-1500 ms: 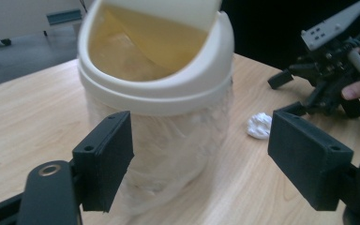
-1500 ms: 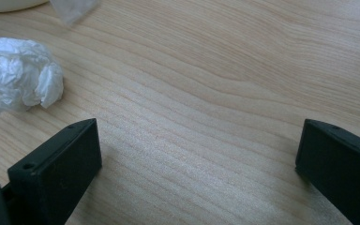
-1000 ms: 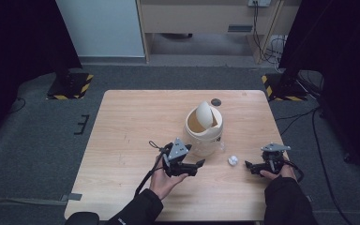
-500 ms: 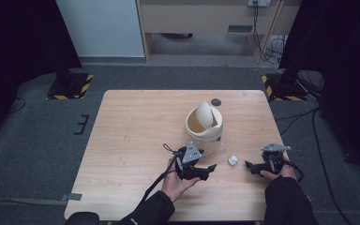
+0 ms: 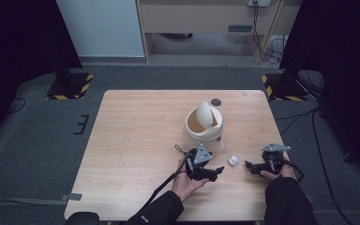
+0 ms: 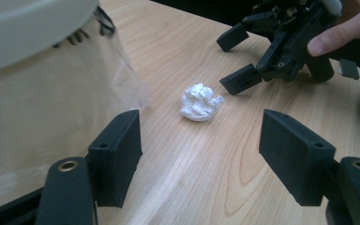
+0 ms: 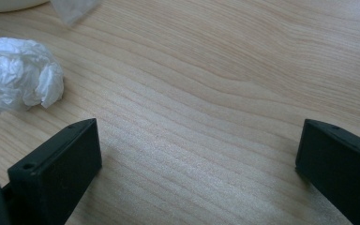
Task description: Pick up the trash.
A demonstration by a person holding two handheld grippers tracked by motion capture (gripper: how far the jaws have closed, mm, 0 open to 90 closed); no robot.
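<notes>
The bench [image 5: 136, 140] carried a cream swing-lid bin [image 5: 204, 123] right of centre, with a dark disc [image 5: 216, 101] beyond it. Within the last second the left claw [image 5: 219, 170] had slid rightward, jaws wide and empty, so a pickup looked likely. The right claw [image 5: 248, 165] waited open. Between them lay the crumpled paper ball [image 5: 233, 160], nothing blocking it.

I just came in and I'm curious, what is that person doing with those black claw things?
A person holds a gripper in each hand at a wooden table. Both the left gripper and right gripper are open, with a crumpled white paper ball lying between them, untouched. A small cream swing-lid bin stands just beyond.
</notes>
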